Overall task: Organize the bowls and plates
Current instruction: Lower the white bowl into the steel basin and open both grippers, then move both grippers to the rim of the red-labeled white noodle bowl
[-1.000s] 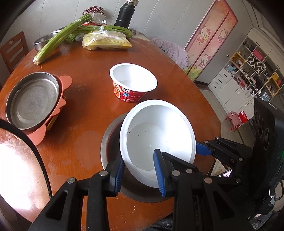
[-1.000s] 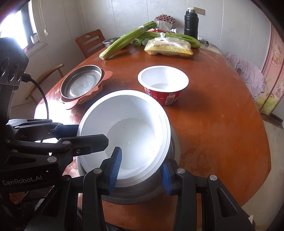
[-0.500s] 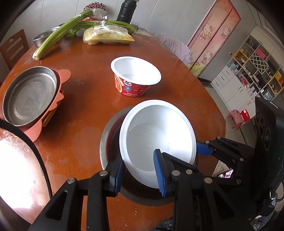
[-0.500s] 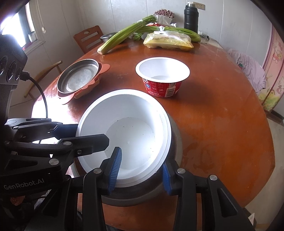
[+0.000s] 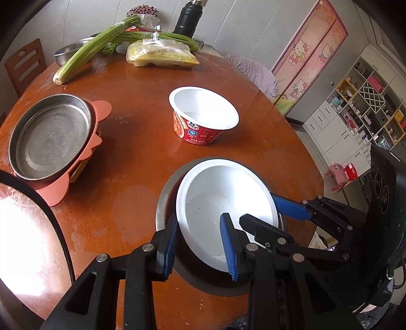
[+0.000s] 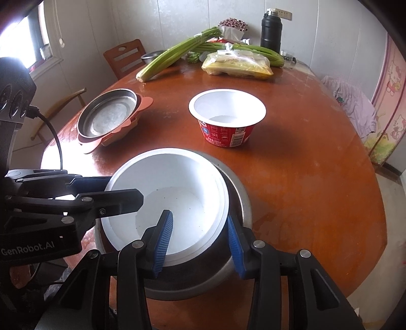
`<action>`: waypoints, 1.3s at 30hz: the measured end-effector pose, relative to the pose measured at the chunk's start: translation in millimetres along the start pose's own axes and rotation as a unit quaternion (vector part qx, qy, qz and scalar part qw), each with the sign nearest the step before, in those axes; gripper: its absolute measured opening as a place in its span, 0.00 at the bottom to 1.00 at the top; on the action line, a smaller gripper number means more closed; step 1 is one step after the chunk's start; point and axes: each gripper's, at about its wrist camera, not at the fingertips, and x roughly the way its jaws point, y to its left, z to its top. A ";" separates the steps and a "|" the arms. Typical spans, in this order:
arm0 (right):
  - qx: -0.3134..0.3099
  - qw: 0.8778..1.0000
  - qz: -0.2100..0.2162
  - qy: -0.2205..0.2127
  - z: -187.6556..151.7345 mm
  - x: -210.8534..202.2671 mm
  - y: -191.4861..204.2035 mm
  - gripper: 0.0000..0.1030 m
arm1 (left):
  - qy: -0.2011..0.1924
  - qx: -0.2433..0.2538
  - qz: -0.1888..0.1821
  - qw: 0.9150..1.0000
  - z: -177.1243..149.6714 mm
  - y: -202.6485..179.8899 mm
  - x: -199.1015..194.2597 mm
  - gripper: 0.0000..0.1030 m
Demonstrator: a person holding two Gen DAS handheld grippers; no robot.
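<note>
A white bowl sits tilted inside a wider steel bowl near the front edge of the round wooden table. My left gripper is shut on its near-left wall, one finger inside and one outside. My right gripper is shut on the opposite side in the same way. I cannot tell whether the white bowl rests on the steel one. A red noodle cup stands empty behind. A steel plate lies on a pink tray at the left.
At the table's far end lie celery stalks, a bag of yellow food, a small steel bowl and a black flask. A wooden chair stands behind the left side. The table edge runs just below both grippers.
</note>
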 end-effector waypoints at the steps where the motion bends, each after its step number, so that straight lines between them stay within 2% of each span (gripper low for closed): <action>1: -0.001 1.000 -0.002 -0.001 0.3 -0.4 0.1 0.42 | -0.001 -0.001 0.000 1.000 0.1 0.9 -0.8 0.31; 6: 0.001 1.000 -0.006 -0.008 1.3 -3.5 -2.3 0.42 | -0.010 -0.001 0.001 1.000 2.9 3.3 -7.7 0.31; 13: 0.022 1.000 0.000 -0.022 5.4 -11.7 -14.0 0.42 | -0.043 0.011 0.016 0.999 9.4 4.7 -25.5 0.33; 21: 0.040 0.998 0.003 -0.039 17.0 -19.4 -25.7 0.45 | -0.057 0.012 0.030 0.998 21.4 5.3 -31.0 0.53; 29: 0.071 0.996 0.004 -0.047 35.9 -16.4 -49.9 0.46 | -0.056 0.012 0.046 0.997 47.4 8.4 -19.0 0.54; 39: 0.094 0.995 0.004 -0.032 68.2 3.5 -77.8 0.47 | -0.042 0.022 0.048 0.998 87.6 4.7 4.7 0.54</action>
